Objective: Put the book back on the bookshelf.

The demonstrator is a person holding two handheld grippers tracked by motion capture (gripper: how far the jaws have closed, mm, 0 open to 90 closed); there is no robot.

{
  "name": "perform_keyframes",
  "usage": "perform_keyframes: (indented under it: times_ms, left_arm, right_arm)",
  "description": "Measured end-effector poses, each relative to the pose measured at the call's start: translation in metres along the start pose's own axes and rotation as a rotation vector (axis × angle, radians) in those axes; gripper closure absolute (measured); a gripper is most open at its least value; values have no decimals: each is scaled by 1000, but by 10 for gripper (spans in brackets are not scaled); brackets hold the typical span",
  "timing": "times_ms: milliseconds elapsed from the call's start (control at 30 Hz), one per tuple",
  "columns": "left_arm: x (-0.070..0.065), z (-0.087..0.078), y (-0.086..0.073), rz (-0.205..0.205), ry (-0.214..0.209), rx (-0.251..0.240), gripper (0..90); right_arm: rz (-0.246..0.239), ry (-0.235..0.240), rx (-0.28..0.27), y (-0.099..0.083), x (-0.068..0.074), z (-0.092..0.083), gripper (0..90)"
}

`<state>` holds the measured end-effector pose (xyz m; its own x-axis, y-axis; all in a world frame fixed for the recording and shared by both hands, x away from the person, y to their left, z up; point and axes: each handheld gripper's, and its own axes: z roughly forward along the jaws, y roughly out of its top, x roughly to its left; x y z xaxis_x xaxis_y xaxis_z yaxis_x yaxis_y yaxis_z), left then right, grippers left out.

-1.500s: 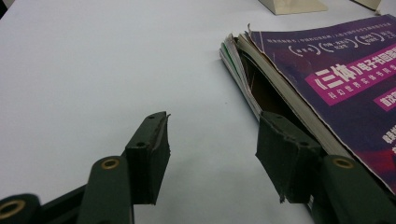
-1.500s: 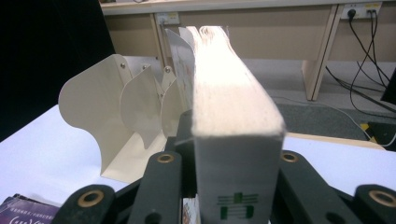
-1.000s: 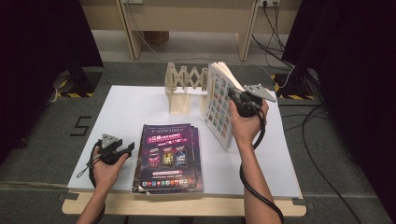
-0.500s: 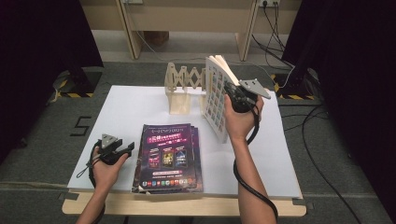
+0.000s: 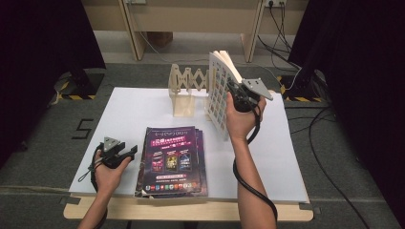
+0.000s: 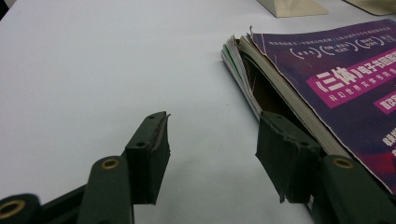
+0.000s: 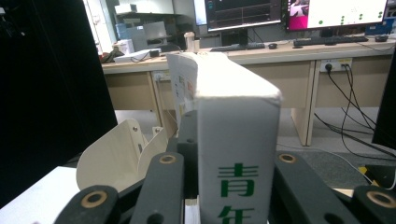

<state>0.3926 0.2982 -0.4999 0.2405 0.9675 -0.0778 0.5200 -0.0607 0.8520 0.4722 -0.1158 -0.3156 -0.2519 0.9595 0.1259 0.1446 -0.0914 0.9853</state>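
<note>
Lifted closer to the rack [image 5: 187, 88], right tongs [image 5: 237, 93] clamp the book [image 5: 218, 90].

High cam looked down and fwd over the white table [image 5: 143, 109]; left gripper cam sat low, close to the magazine stack [image 6: 327, 84] also seen from above; right gripper cam faced level toward desks [image 7: 299, 51].

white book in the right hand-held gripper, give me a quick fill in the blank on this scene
1. The right hand-held gripper is shut on the white ____, held upright.
2. The left hand-held gripper rests with jaws ____ beside the magazines.
3. The top magazine's cover is mostly ____.
4. The wooden rack stands at the table's ____ edge, seen from the person.

Missing words: book; open; purple; far
</note>
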Motion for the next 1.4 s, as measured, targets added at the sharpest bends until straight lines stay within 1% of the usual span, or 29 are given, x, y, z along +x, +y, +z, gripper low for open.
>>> perform_keyframes:
  times_ms: [267, 433, 633, 767, 900, 1033, 1100, 1133, 1167, 1267, 1400]
  left_arm:
    - [0, 0, 0, 2, -1, 3, 429]
    - [0, 0, 0, 2, 0, 5, 429]
    - [1, 0, 0, -4, 1, 5, 430]
    - [1, 0, 0, -9, -1, 2, 430]
    - [1, 0, 0, -5, 0, 2, 430]
    - [1, 0, 0, -9, -3, 1, 430]
    - [1, 0, 0, -7, -1, 2, 431]
    - [1, 0, 0, -7, -2, 2, 431]
    - [1, 0, 0, -8, -2, 0, 431]
    - [1, 0, 0, -9, -3, -2, 431]
    - [1, 0, 0, -6, -2, -1, 431]
  right_arm:
    - [-8, -13, -7, 2, 1, 3, 747]
    - [12, -10, -11, 3, 0, 6, 747]
    - [-9, -15, -14, 4, 3, 11, 747]
    - [8, -8, -14, 5, 4, 14, 747]
    - [0, -11, -13, 6, 5, 16, 747]
    - [9, -16, -24, 7, 6, 19, 747]
    - [-5, -21, -26, 9, 6, 21, 747]
    - [-5, -21, -26, 9, 6, 21, 747]
    - [7, -19, -24, 9, 7, 21, 747]
    - [12, -21, -25, 9, 7, 22, 747]
    - [2, -30, -26, 10, 5, 23, 747]
